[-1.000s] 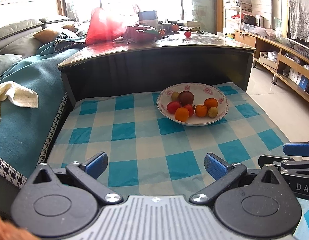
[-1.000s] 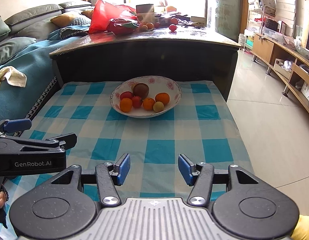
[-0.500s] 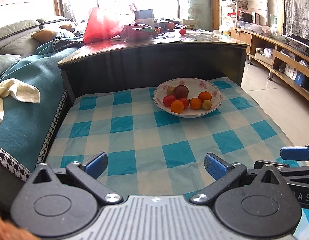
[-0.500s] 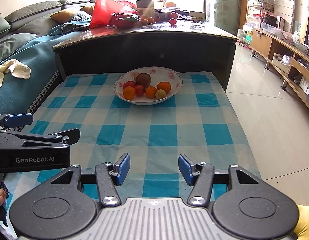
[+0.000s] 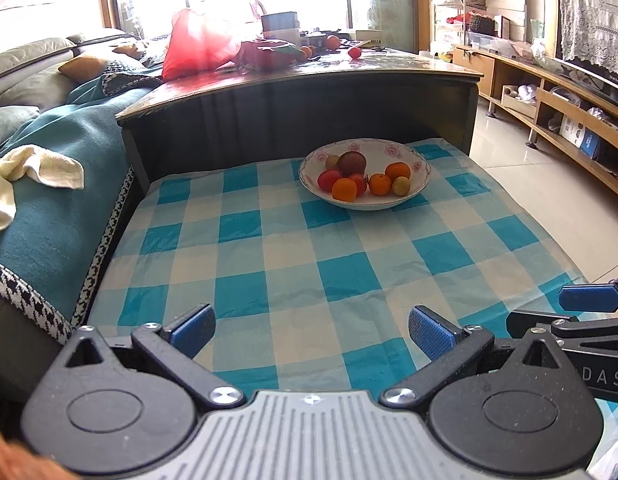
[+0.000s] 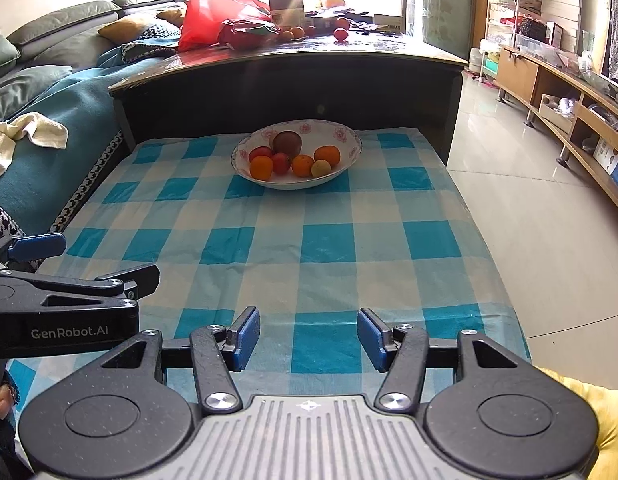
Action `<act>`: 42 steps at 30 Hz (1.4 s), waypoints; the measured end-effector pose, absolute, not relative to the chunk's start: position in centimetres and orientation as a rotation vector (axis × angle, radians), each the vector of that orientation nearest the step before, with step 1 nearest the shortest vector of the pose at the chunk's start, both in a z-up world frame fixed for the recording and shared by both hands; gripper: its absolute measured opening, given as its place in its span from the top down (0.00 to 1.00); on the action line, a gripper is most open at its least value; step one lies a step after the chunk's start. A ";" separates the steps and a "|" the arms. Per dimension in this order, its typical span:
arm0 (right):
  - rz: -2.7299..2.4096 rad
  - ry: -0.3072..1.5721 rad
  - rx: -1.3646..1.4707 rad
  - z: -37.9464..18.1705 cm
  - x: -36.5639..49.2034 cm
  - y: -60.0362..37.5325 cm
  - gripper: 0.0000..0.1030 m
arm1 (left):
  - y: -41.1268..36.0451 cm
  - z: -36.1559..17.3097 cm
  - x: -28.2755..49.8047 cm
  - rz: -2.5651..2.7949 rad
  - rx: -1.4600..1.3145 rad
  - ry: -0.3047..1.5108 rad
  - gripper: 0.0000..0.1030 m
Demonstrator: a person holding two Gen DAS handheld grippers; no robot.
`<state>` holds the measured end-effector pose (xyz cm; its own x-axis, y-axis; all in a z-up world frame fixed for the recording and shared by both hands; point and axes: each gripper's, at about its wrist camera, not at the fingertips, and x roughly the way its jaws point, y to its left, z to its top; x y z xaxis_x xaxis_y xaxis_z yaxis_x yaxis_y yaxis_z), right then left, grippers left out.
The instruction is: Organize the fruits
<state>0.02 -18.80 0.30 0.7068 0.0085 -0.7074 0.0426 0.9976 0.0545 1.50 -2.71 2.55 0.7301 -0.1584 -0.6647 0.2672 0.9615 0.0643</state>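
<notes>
- The left gripper hangs over the near end of the checked cloth, jaws spread wide with only cloth between them, nothing held
- The right gripper hangs beside it, jaws parted about halfway and likewise empty
- The fruits (oranges, red ones, a brown one, a small yellow-green one) lie piled in a white flowered bowl
- That bowl stands on the cloth well ahead of both pairs of jaws, a little right of the left gripper's line and nearly straight ahead of the right gripper's
- Beyond the bowl rises a dark table bearing a red bag and more loose fruit
</notes>
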 end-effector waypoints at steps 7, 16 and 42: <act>-0.016 0.787 0.094 0.5 -1.3 -18.8 0.53 | -2.9 2.2 0.1 -0.244 0.181 0.730 0.00; -0.016 0.808 0.085 0.1 -2.5 -18.3 0.52 | -2.5 1.4 -1.2 -0.237 0.160 0.771 0.00; -0.027 0.851 0.073 -1.2 -3.6 -17.7 0.51 | -2.5 0.3 -2.3 -0.214 0.187 0.807 0.00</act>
